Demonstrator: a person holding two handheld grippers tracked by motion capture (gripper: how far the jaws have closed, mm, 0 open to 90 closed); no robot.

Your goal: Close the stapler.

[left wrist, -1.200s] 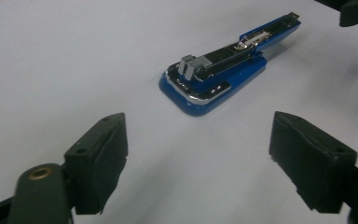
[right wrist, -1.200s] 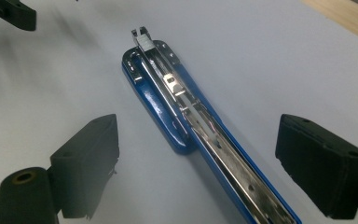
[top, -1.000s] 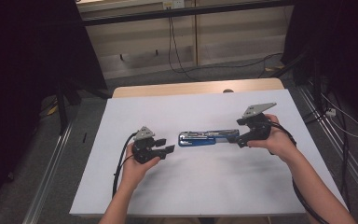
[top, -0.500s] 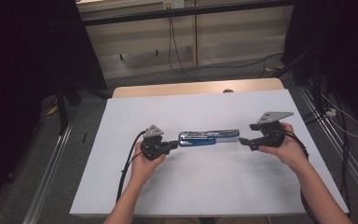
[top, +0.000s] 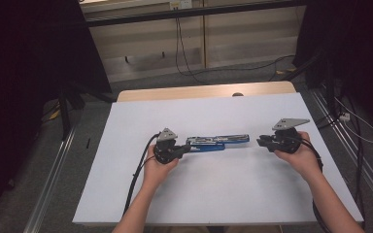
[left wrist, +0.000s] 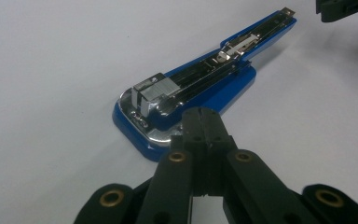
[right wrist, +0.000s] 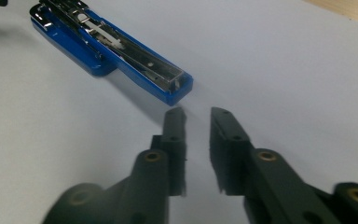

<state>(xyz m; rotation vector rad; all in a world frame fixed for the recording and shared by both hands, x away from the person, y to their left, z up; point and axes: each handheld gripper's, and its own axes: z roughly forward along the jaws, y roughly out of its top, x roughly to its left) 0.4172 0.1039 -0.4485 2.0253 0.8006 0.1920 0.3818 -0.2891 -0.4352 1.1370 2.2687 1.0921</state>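
Left gripper (top: pixel 183 149): I held it at centre-left of the high view, jaws pressed together with nothing between them. In the left gripper view the closed tip (left wrist: pixel 200 122) sat at the wide rear end of the stapler (left wrist: pixel 200 88), touching or just short of the chrome edge; I could not tell which. I judged this a bracing pose, steadying the rear.

Stapler (top: pixel 217 142): it lay flat at mid-frame of the high view, swung fully open, long axis running left to right, staple channel facing up. Blue base at the left, narrow arm reaching toward the right. Lying open like that, the channel was reachable from above.

Right gripper (top: pixel 262 142): I held it right of centre in the high view, jaws spread a little, pinching nothing. In the right gripper view the tips (right wrist: pixel 196 119) stood just beside the narrow end of the stapler (right wrist: pixel 121 51), with a strip of bare sheet between. I judged it lined up to take that end.

White sheet (top: pixel 213 194): bare below and above the stapler, so both hands had free room to slide.

Edges: the wooden table strip (top: pixel 175 93) ran along the sheet's upper edge, well apart from the work. The right edge of the sheet lay near my right forearm; least spare room there.
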